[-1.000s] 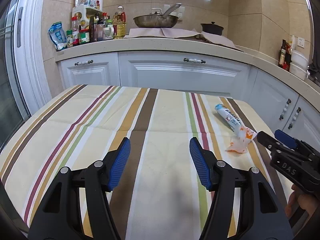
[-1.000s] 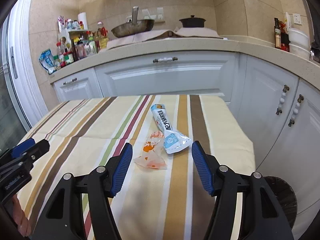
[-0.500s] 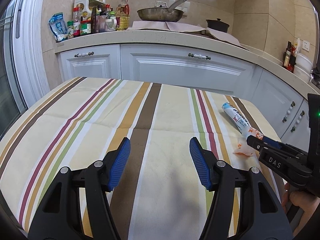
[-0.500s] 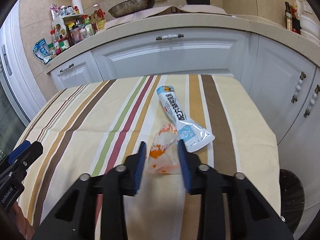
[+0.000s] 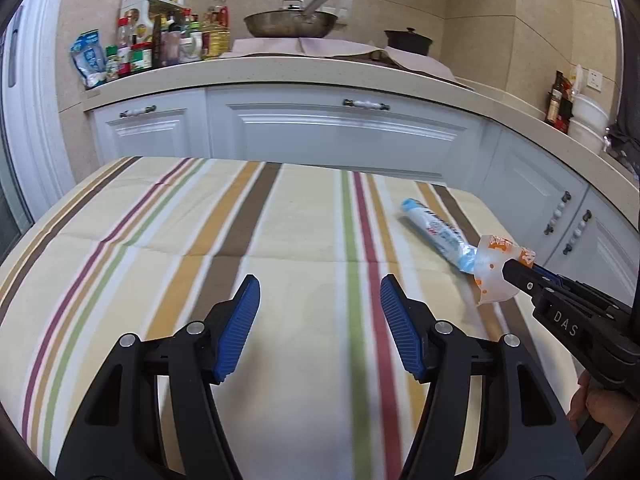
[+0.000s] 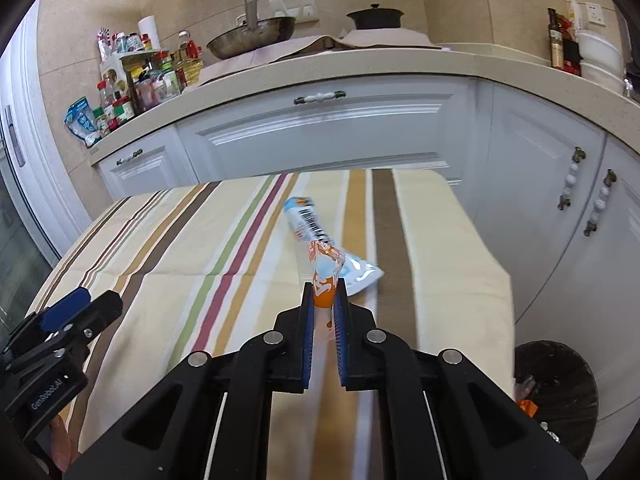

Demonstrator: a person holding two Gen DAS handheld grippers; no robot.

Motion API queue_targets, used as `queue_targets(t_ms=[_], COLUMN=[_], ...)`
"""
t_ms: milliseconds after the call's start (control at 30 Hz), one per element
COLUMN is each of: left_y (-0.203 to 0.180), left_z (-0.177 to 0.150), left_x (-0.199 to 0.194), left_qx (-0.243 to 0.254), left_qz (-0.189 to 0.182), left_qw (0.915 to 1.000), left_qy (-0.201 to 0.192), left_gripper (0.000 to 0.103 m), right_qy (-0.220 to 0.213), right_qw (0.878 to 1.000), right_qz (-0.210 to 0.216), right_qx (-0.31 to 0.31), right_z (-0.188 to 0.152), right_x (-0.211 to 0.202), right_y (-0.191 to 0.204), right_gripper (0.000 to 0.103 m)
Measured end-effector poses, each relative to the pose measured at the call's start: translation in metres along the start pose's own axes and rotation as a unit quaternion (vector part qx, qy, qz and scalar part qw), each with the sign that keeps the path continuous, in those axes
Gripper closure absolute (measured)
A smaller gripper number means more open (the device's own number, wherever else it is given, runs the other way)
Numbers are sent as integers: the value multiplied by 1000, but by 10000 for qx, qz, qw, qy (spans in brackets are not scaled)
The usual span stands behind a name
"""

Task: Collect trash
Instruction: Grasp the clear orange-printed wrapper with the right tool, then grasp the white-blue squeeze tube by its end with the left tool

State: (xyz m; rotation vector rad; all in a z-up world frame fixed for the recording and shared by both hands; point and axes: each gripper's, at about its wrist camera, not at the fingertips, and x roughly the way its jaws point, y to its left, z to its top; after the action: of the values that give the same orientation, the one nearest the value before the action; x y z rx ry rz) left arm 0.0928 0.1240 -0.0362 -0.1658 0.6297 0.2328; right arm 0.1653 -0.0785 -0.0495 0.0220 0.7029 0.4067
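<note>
My right gripper (image 6: 323,294) is shut on an orange-and-clear plastic wrapper (image 6: 323,276), which sticks up between the blue pads, lifted off the striped tablecloth (image 6: 168,248). From the left wrist view the same wrapper (image 5: 490,276) hangs at the tip of the right gripper (image 5: 516,270) at the right edge. A blue-and-white snack bag (image 6: 320,240) lies flat on the cloth just beyond it; the left wrist view shows that snack bag (image 5: 434,232) too. My left gripper (image 5: 320,304) stands open over the middle of the cloth with nothing between its fingers.
A black trash bin (image 6: 560,392) with some litter stands on the floor at the table's right side. White cabinets (image 5: 340,128) and a counter with bottles (image 5: 160,44), a pan (image 5: 292,24) and a black pot (image 5: 408,40) run behind and along the right.
The right gripper's jaws have closed from wide apart onto the orange wrapper and lifted it from the cloth. The left gripper has shifted a little toward the right, still open.
</note>
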Motion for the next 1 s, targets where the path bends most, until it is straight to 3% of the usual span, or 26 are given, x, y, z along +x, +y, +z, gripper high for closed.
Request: queue_targets(t_ms=[500, 600, 667, 1000], left_y=[-90, -110, -119, -155], left_z=[6, 7, 7, 19], left_x=[34, 44, 50, 87], left_qx=[503, 602, 641, 828], left_qz=[-393, -395, -384, -173], left_qw=[9973, 9964, 9961, 9942], left_qy=[350, 444, 465, 669], left_gripper=[41, 41, 33, 29], right_qy=[-358, -410, -439, -592], right_qw=[9985, 9981, 9978, 9962], right_qz=[-266, -296, -288, -282], right_qx=[323, 361, 393, 567], right_z=[-3, -3, -3, -5], right_x=[-28, -31, -32, -35], right_y=[-58, -68, -75, -108], right_gripper=[93, 93, 93, 93])
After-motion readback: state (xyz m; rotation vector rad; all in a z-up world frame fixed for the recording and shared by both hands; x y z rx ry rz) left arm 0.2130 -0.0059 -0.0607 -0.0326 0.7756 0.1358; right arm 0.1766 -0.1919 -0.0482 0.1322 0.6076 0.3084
